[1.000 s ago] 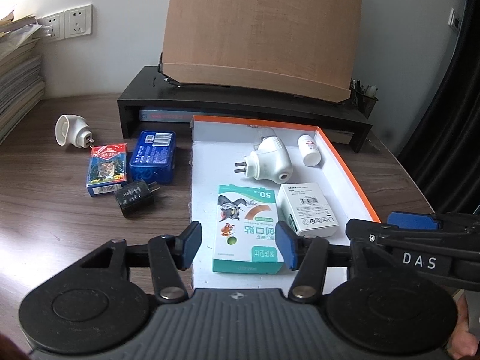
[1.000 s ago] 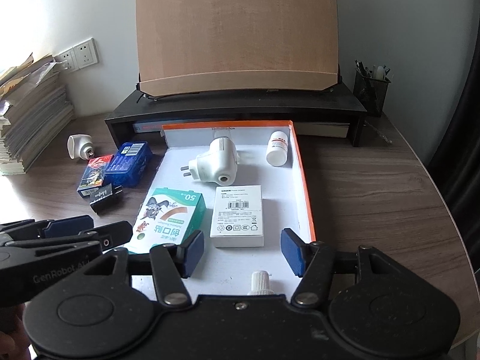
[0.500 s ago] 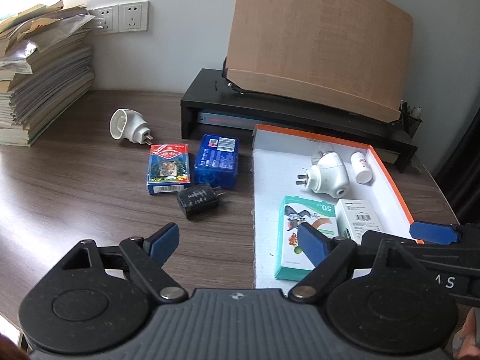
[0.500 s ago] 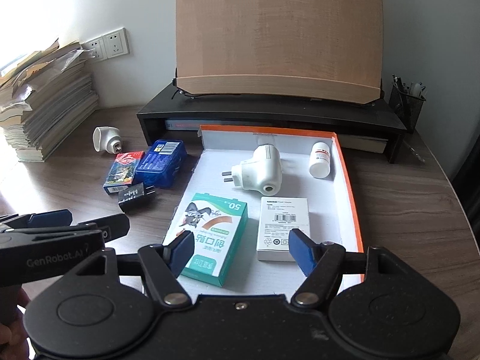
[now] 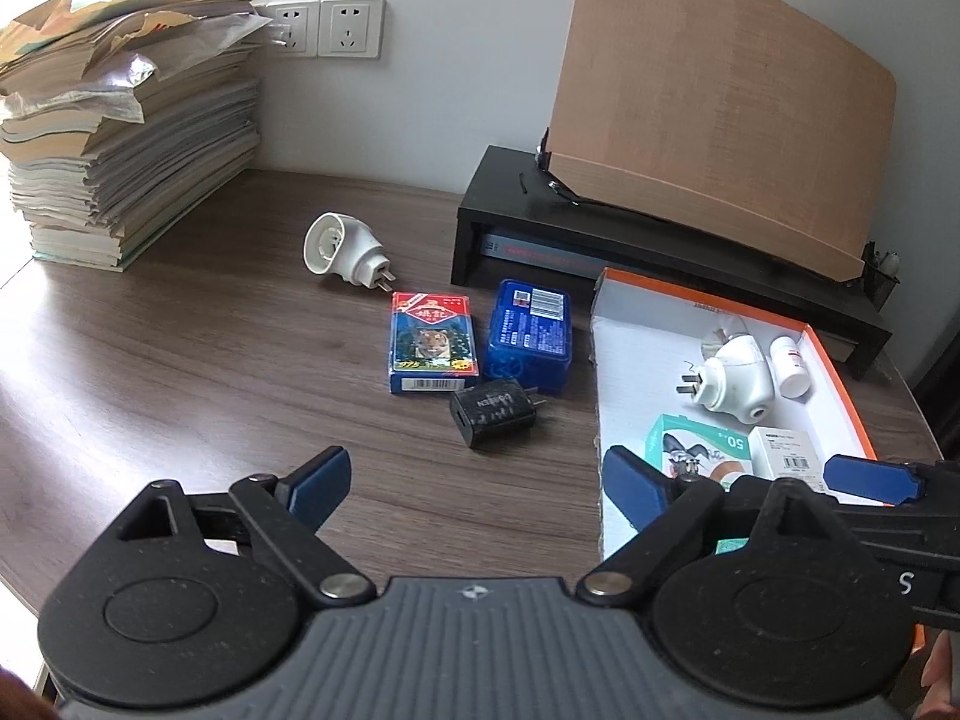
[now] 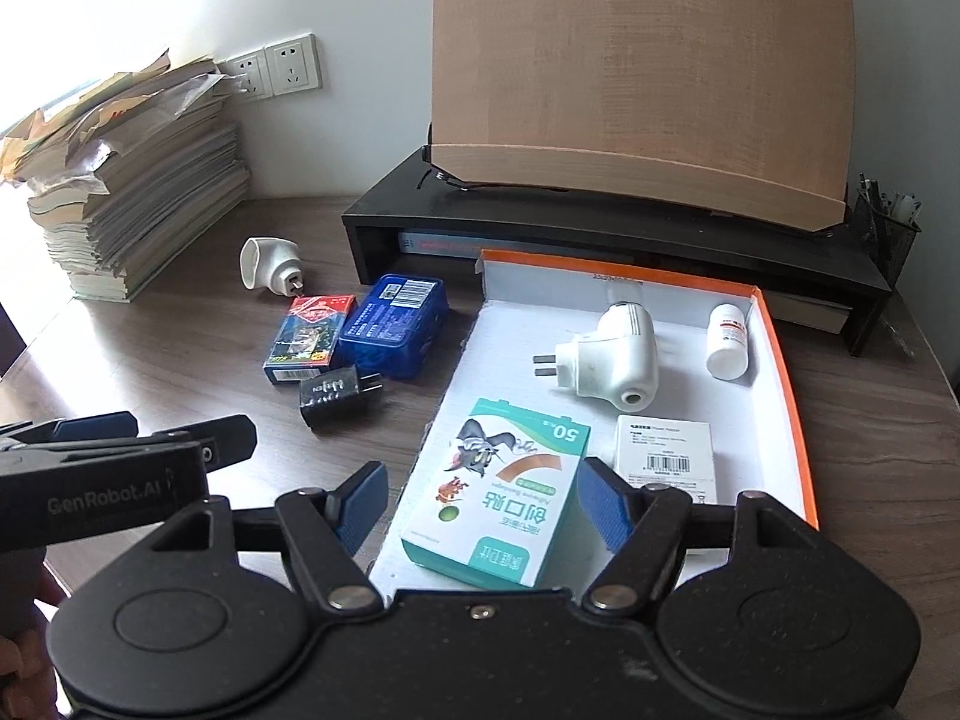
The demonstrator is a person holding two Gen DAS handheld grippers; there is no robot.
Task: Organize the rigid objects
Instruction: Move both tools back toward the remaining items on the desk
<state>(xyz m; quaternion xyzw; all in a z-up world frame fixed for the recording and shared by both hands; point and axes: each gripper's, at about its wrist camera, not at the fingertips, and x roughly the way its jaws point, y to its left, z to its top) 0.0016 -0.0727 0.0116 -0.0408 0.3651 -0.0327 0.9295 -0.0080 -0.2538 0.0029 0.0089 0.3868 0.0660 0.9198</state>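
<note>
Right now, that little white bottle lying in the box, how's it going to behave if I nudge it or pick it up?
The white bottle lies on its side in the box, so a nudge would probably roll it. It looks like hard plastic, likely stiff and light. Its smooth round body may slip between flat pads.

Dark wood-grain desk [image 5: 180, 372], paper stack [image 5: 120, 138], white plug adapter [image 5: 345, 249], card pack [image 5: 432, 341], blue tin [image 5: 529, 333], black charger [image 5: 493, 411], orange-rimmed tray [image 6: 786, 384], black monitor riser [image 6: 600, 234]

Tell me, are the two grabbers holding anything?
No. The left gripper is opening over bare desk, and the right gripper stands open around the green box without pressing it.
</note>
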